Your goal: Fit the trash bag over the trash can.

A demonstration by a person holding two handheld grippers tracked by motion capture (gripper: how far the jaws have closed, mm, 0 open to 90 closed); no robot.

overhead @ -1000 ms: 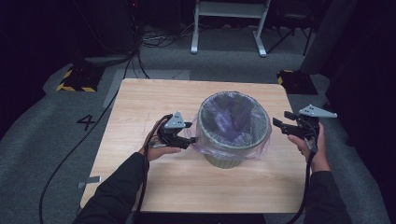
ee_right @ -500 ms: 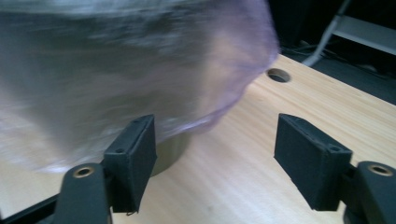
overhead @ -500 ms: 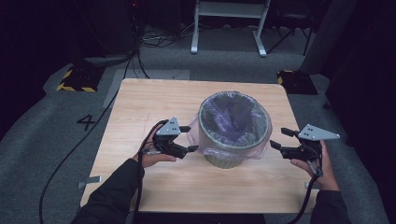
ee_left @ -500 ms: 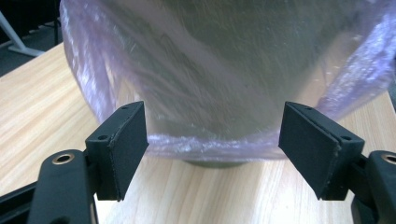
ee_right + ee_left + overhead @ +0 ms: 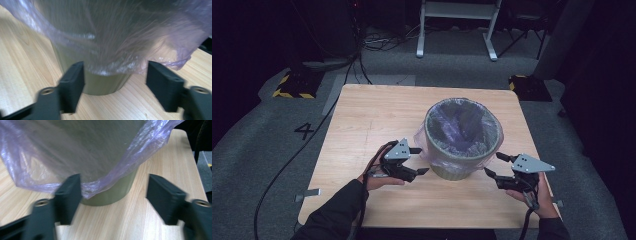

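A round olive-green bin [image 5: 462,167] stands right of centre on the wooden table [image 5: 372,115], lined with a thin purple plastic bag [image 5: 462,122] that drapes over its rim. My left gripper [image 5: 422,160] is low at the bin's left front, open, pointing at its base. My right gripper [image 5: 492,163] is low at the bin's right front, open. Both pairs of jaws have just been closing, with nothing pressed between them. In the left gripper view the bag's hem [image 5: 100,187] hangs over the bin's base [image 5: 112,195] beyond my left gripper [image 5: 116,200]. The right gripper view shows the bin's base [image 5: 100,85] and the bag [image 5: 120,37] past my right gripper [image 5: 115,86].
Grey carpet surrounds the table, and a black cable [image 5: 287,170] runs across it on the left. A white metal stand [image 5: 457,30] is behind the table. A yellow-and-black striped block [image 5: 292,87] lies on the floor at the far left.
Both grippers have moved toward the table's near edge, from beside the bin's upper part to low by its base. The right gripper travelled farther.
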